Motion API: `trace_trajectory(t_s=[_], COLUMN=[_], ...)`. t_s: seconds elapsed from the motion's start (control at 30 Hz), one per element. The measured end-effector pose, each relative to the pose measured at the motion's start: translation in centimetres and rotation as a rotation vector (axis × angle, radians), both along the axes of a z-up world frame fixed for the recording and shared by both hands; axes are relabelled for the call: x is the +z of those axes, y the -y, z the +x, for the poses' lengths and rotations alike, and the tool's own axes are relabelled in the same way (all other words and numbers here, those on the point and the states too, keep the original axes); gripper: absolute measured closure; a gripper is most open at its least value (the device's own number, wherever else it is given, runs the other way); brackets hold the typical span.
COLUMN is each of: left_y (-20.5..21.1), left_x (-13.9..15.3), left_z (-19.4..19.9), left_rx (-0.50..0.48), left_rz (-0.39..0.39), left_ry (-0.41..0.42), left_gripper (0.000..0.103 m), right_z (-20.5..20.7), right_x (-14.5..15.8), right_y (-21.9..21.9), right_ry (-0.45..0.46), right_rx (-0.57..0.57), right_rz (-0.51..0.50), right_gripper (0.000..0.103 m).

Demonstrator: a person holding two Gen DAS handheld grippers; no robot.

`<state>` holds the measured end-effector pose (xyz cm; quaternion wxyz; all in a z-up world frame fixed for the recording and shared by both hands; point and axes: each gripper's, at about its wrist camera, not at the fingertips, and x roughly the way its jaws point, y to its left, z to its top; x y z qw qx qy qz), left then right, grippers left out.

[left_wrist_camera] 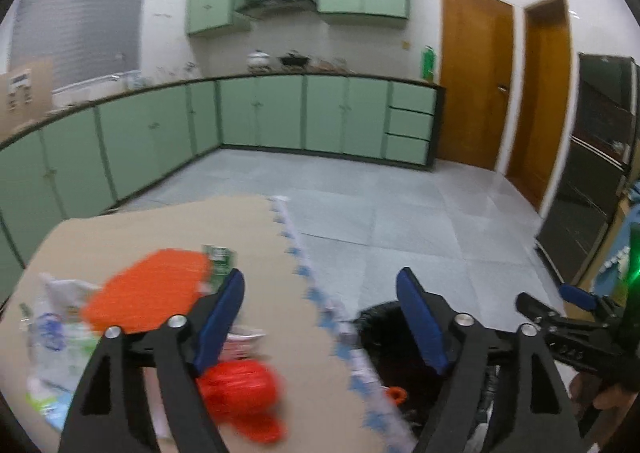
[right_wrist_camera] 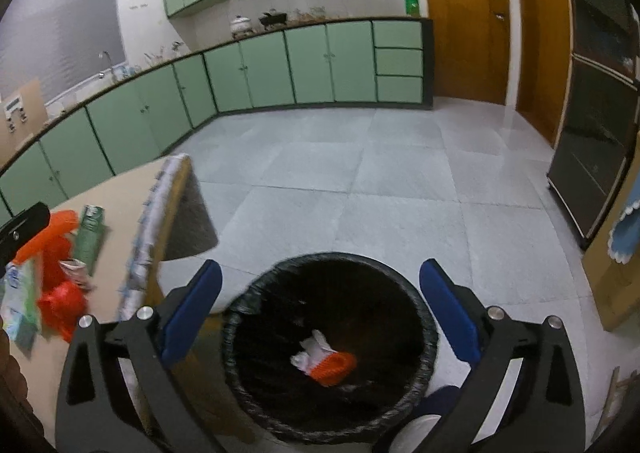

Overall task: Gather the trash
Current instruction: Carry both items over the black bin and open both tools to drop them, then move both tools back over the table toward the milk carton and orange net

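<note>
A black-lined trash bin point(right_wrist_camera: 332, 349) stands on the floor beside the table; an orange and white scrap point(right_wrist_camera: 326, 361) lies inside it. My right gripper point(right_wrist_camera: 320, 309) is open and empty right above the bin. My left gripper point(left_wrist_camera: 320, 313) is open and empty over the table's right edge. On the table point(left_wrist_camera: 160, 229) lie an orange net bag point(left_wrist_camera: 148, 293), a crumpled red bag point(left_wrist_camera: 240, 385), a green packet point(left_wrist_camera: 219, 259) and white plastic wrappers point(left_wrist_camera: 56, 317). The bin also shows in the left wrist view point(left_wrist_camera: 380, 325), with the right gripper point(left_wrist_camera: 560, 305) beyond it.
Green kitchen cabinets point(left_wrist_camera: 260, 113) line the far walls. Wooden doors point(left_wrist_camera: 476, 73) stand at right, with a dark glass cabinet point(left_wrist_camera: 600, 173) beside them. The grey tiled floor point(right_wrist_camera: 380, 181) lies open past the bin. The table has a patterned cloth edge point(left_wrist_camera: 316, 301).
</note>
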<state>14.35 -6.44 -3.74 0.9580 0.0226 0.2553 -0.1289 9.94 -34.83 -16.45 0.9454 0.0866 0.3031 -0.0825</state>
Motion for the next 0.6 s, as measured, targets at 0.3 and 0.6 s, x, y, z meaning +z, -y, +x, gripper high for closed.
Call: trace_trajectory(t_s=[0.3,0.6], left_y=[-10.2,-19.5], left_x=[1.6,0.8], left_z=[-3.1,-4.4], left_rx=[0.221,0.446], left_rz=[0.055,0.105], left_ry=[0.068,0.072], left_gripper=[0.017,0.017], right_z=[0.6,1.7], right_x=[3.3,5.2], right_y=[-7.0,-15.8], right_ry=[0.07,0.148], right_rx=[0.124,0.268], right_rz=[0.006,-0.037], right_gripper=[0.005,0.005])
